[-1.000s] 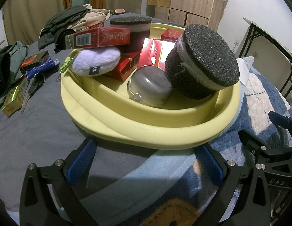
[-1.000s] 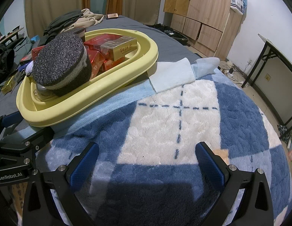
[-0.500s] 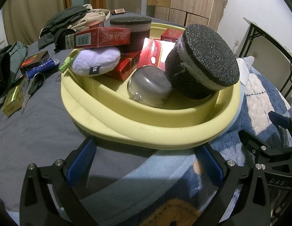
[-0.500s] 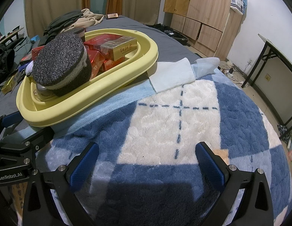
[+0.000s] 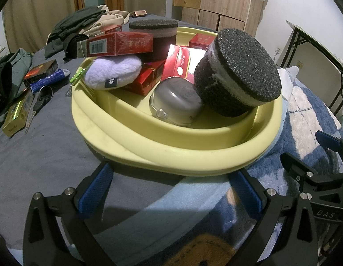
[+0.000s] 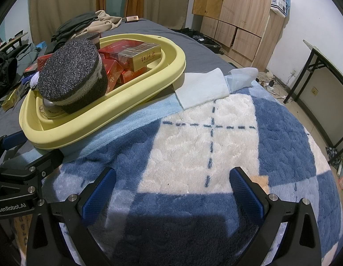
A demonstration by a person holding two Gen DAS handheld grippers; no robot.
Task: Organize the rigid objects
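A yellow oval basin [image 5: 171,153] [image 6: 136,93] sits on the bed, filled with several red boxes [image 5: 120,44], a gold-sided box [image 6: 140,55], a lilac plush pad [image 5: 114,73], a steel bowl [image 5: 176,102] and two dark round sponge-like blocks [image 5: 238,73] [image 5: 153,33]. My left gripper [image 5: 170,190] stands open just in front of the basin's near rim, nothing between its fingers. My right gripper [image 6: 172,190] is open over the blue and white blanket [image 6: 215,137], to the right of the basin, holding nothing.
Left of the basin on the grey sheet lie a black box [image 5: 40,71], a blue tube [image 5: 49,81], scissors [image 5: 38,104] and a gold box [image 5: 16,119]. Clothes [image 5: 82,24] pile at the back. A pale cloth [image 6: 202,90] lies beside the basin. Wardrobe and table legs stand right.
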